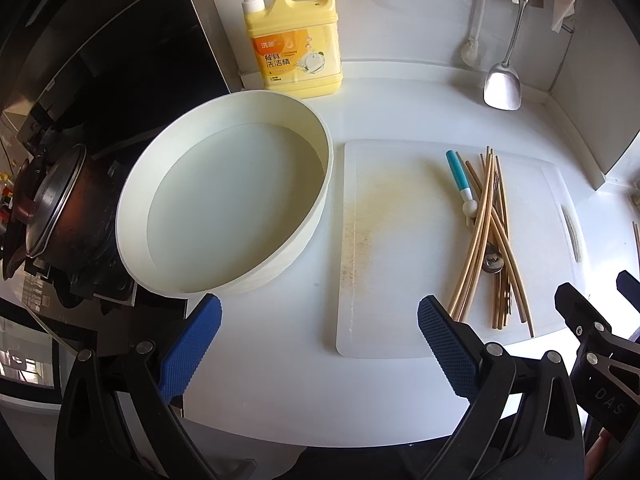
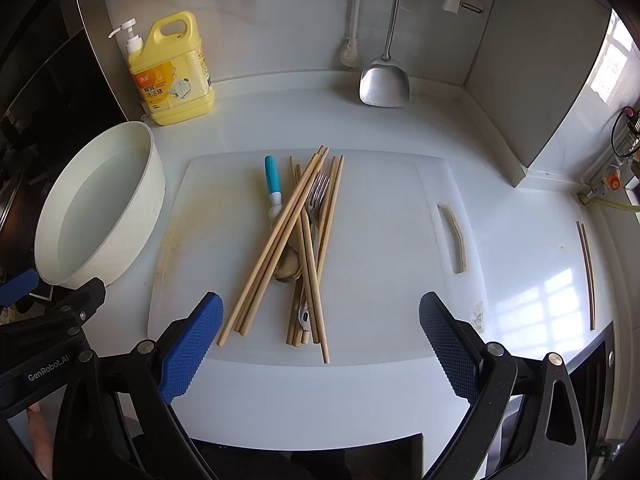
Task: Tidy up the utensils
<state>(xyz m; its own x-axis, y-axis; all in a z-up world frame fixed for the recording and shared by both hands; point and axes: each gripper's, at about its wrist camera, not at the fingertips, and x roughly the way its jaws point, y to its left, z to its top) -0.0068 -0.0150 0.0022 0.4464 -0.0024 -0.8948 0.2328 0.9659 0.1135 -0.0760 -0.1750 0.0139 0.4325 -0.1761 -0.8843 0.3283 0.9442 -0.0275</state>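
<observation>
On the white counter [image 2: 280,120] lay a white cutting board [image 2: 380,240], and on it the utensils sat in one loose pile: wooden chopsticks [image 2: 276,248] crossing over a metal fork [image 2: 318,196], a metal spoon [image 2: 288,268] and a blue-handled tool [image 2: 273,178] with a white tip. The right wrist view showed the fork tines and spoon bowl clearly; in the left wrist view the chopsticks [image 1: 486,232] covered most of the metal (only a bit of spoon bowl visible), though the blue-handled tool [image 1: 458,174] was plain. The right gripper [image 2: 320,344] hovered low over the near edge of the board, fingers [image 2: 192,348] spread wide, nothing between them, the near chopstick ends lying between the tips. The left gripper [image 1: 320,344] was also spread wide and empty, over bare counter between the white basin [image 1: 224,196] and the board [image 1: 400,240]. Basin sat left of the board, holding shallow water. Only the left view showed the dark pot [image 1: 56,204] on the stove beside the basin. Only the right view showed a separate pair of chopsticks [image 2: 586,272] lying well apart on the counter at far right, and the window reflection. Both views had the yellow detergent bottle [image 2: 174,72] and the hanging steel spatula [image 2: 384,80] at the back wall.
</observation>
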